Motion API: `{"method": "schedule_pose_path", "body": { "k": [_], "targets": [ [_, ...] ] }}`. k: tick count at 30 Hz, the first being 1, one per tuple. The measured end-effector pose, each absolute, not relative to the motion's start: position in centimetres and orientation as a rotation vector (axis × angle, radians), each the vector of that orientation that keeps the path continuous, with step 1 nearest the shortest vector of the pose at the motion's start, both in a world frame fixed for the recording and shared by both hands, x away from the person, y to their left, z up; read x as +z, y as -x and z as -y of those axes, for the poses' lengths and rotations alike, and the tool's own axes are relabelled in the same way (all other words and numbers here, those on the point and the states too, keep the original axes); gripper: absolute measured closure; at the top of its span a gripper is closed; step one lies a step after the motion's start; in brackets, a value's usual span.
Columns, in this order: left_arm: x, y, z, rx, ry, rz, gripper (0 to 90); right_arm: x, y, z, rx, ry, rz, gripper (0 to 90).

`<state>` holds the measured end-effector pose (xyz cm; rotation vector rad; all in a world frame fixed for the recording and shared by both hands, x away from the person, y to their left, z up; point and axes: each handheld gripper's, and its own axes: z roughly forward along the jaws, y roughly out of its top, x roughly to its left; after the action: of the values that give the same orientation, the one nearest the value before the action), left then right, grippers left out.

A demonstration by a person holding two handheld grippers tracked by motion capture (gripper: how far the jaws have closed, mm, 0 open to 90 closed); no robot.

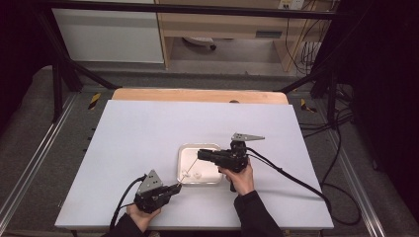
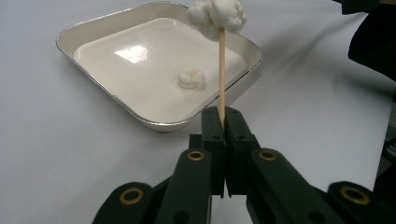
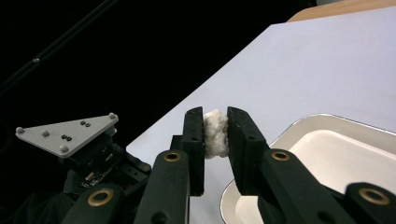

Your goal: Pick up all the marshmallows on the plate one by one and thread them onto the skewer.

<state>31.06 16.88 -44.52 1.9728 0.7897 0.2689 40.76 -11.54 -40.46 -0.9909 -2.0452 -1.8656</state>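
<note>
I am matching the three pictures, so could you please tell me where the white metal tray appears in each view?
High view: the tray lies centre right on the table, between the two grippers.
Left gripper view: tray at upper centre, behind the skewer clamped in the fingers.
Right gripper view: tray corner at lower right, beside the fingers.
Shared landmark: the tray's shiny rounded rim.

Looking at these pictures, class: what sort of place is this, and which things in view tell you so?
Probably a lab or workshop bench set up for recording. A white table stands inside a dark metal frame, cables trail over the floor, and the left gripper and right gripper carry cameras.
</note>
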Motion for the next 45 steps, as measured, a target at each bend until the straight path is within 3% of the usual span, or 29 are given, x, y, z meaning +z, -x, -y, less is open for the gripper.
{"method": "schedule_pose_path", "body": {
  "k": [45],
  "targets": [
    [-44.9,-31.0,-16.5,0.282,-2.027,-0.783,88.6,-41.6,-39.4,10.6,-1.888,0.942,2.073,81.1]
  ]
}}
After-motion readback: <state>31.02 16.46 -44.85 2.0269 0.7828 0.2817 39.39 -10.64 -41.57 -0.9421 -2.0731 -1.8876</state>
